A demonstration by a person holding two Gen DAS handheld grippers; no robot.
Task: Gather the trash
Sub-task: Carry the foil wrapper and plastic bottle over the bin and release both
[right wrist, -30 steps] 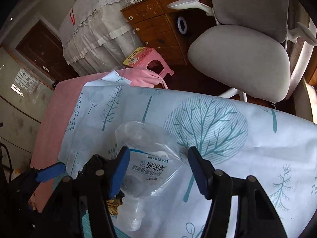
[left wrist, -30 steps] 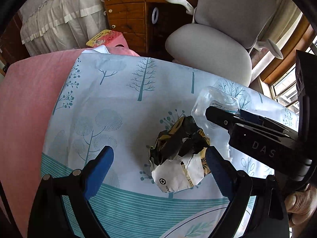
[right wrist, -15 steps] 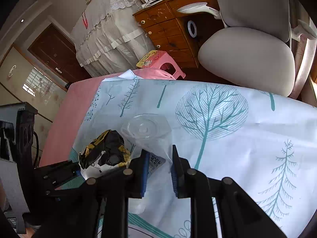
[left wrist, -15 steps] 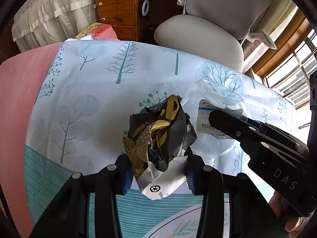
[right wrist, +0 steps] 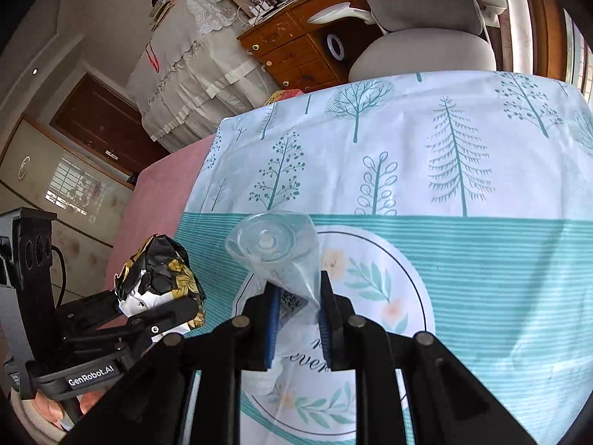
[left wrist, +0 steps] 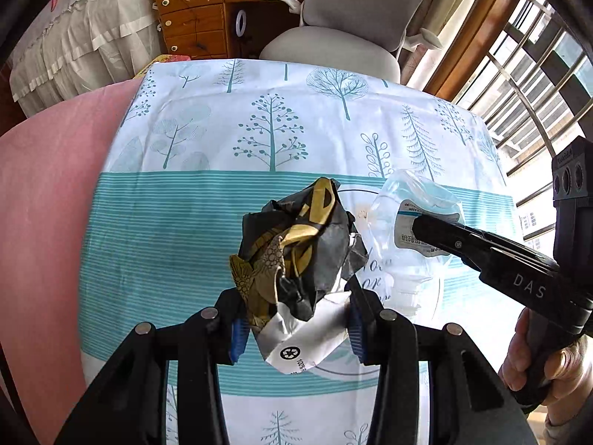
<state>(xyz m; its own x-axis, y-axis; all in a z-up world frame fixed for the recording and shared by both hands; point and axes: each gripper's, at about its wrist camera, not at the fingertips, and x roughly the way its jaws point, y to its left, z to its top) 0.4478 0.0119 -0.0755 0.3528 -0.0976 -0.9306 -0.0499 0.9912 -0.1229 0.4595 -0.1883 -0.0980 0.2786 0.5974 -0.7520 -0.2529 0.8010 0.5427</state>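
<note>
Both grippers loaded w/ trash, clear of the tablecloth (left wrist: 185, 222)

Left gripper (left wrist: 296, 322) was clamped partway on a crumpled black-gold wrapper (left wrist: 296, 244); right gripper (right wrist: 296, 319) was pinched nearly closed on a clear plastic refill pouch (right wrist: 274, 248). Both items hung off the cloth, prob. so they could be carried to a bin, not in view.

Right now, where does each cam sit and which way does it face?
Left wrist: on the left claw, looking steeply down its fingers at the crumpled wrapper it grips, over the tablecloth; the right claw and a hand show.
Right wrist: on the right claw, facing down at the clear pouch it pinches; the left claw shows.
Shared: both claws, both trash items, tablecloth, grey chair.
</note>
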